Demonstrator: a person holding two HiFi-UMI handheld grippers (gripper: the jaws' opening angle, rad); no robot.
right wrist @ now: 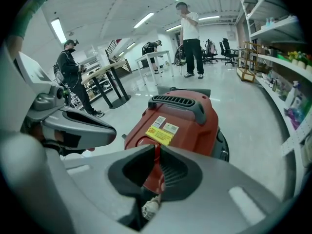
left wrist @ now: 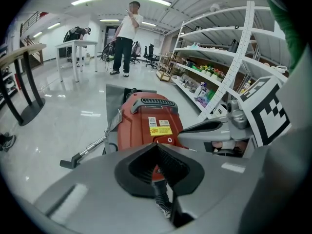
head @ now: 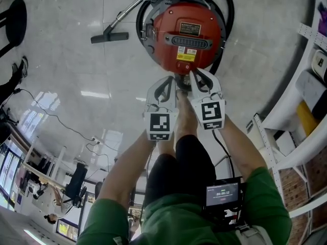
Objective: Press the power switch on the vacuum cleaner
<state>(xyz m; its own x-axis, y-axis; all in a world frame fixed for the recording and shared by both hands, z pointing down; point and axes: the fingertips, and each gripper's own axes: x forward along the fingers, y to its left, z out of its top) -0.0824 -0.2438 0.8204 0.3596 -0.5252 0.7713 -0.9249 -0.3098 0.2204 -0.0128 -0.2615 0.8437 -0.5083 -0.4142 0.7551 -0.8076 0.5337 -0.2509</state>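
The red vacuum cleaner (head: 187, 32) stands on the floor (head: 66, 75) just ahead of the person, its far side cut off at the top of the head view. The left tool (head: 172, 81) and right tool (head: 195, 75) sit side by side at its near end, each with jaws closed together on nothing. Their tips hide that edge, so contact is unclear. In the left gripper view a small red switch (left wrist: 169, 140) shows just above the jaw tips, too small to read.
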